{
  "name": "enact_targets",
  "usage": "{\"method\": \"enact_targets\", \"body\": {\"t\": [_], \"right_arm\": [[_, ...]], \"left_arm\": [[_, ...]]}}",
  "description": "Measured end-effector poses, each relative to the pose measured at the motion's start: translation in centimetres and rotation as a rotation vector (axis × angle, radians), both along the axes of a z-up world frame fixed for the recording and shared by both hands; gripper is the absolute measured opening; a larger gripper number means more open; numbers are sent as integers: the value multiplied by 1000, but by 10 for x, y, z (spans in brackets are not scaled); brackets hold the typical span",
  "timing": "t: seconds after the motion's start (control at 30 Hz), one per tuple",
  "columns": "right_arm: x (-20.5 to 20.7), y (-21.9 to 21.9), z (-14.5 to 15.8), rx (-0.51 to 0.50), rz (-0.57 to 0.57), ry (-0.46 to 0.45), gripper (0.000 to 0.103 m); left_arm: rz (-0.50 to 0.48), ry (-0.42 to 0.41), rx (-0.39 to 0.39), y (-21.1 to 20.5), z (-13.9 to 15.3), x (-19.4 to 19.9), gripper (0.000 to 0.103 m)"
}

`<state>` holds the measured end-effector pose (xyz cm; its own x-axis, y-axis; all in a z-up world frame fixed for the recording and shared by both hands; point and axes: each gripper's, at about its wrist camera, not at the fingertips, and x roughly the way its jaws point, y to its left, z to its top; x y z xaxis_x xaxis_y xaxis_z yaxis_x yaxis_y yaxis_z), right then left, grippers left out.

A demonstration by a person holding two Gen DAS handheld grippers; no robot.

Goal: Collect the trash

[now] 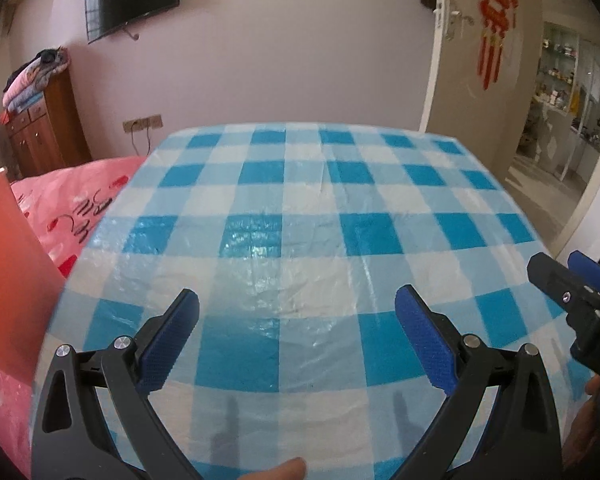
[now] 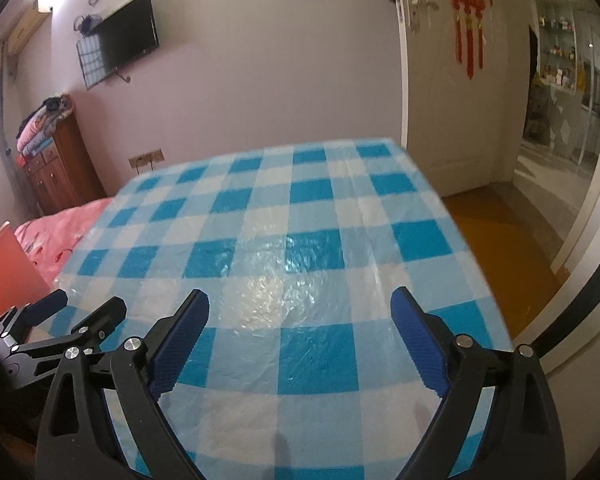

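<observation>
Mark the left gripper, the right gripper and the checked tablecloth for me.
left gripper [image 1: 296,344], left wrist view, open, midway between fingertips.
right gripper [image 2: 300,340], right wrist view, open, midway between fingertips.
checked tablecloth [image 2: 316,196], right wrist view, dark blue square.

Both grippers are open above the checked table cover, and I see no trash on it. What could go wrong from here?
1. The plastic table cover is thin, wrinkled and glossy; a low left gripper or right gripper could snag it and drag it.
2. The two grippers are close side by side, so they may collide.
3. No trash is visible, so closing now would grab only the cover.
</observation>
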<state>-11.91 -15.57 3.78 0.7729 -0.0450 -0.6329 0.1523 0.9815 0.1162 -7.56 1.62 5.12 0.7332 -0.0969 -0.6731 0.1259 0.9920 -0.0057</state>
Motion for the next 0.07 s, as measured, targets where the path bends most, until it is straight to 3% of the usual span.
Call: {"method": "enact_targets", "body": {"t": [0.07], "right_arm": [[10,-1,-8,3,-1,25,91]], "left_arm": [[19,34,7,-2,-10,10,99]]}}
